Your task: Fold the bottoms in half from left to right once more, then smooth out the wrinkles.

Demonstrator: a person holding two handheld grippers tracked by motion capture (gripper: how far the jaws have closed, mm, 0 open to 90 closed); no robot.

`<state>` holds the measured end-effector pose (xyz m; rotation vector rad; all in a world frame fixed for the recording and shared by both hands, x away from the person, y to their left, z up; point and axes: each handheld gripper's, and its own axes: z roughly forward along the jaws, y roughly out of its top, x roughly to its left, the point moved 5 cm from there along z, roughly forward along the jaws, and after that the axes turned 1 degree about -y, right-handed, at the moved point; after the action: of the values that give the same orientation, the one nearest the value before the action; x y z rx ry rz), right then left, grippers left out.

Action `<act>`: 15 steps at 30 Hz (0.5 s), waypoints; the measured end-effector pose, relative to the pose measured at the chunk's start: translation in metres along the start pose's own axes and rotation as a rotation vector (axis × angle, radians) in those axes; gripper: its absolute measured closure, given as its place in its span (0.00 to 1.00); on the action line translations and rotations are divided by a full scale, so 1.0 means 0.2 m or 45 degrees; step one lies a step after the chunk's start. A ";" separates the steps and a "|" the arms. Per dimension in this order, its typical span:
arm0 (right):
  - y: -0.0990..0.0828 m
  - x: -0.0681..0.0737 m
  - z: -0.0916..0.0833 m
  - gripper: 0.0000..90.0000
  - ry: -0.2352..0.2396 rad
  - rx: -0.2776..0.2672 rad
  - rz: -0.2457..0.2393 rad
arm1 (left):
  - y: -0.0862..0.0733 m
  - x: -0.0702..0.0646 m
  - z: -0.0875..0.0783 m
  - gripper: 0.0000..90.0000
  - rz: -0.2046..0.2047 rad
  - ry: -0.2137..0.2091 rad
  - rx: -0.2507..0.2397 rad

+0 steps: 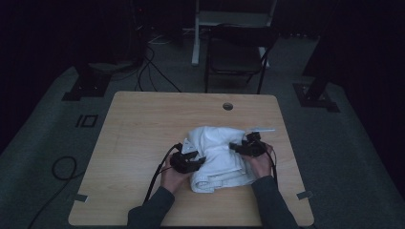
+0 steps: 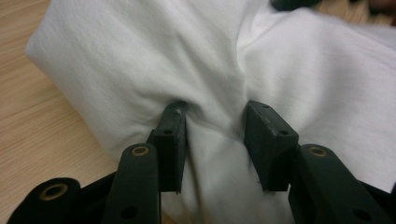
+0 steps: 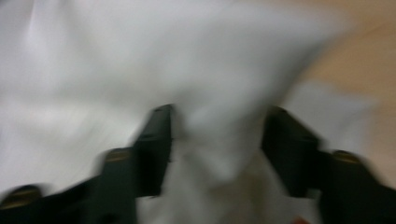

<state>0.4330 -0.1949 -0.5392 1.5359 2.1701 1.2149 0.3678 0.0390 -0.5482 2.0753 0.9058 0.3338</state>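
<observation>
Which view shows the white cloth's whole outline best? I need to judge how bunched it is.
The high view: the white cloth lies complete there as a rumpled heap on the table. The left gripper view gives sharp close-up folds between its jaws; the right gripper view shows it blurred.

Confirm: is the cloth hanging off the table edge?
No, in the high view the cloth lies wholly on the table, well inside its edges.

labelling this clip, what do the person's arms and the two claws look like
Dark long sleeves cover both forearms. The left claw and right claw are black, each with two blocky flat pads on arms with brass-ringed holes. A black cable trails from the left one.
</observation>
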 end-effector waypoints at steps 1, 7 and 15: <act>0.00 0.00 0.00 0.38 0.000 0.000 0.000 | 0.00 0.00 0.00 0.65 0.000 0.000 0.000; 0.15 -0.02 0.03 0.43 0.094 -0.062 0.028 | 0.01 0.00 0.01 0.64 0.006 0.013 0.012; 0.19 0.01 -0.11 0.94 0.067 -0.128 -0.053 | 0.01 -0.01 0.00 0.63 0.014 0.021 0.005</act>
<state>0.4443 -0.2004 -0.4977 1.4277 2.1267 1.3442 0.3680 0.0368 -0.5473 2.0847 0.9058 0.3552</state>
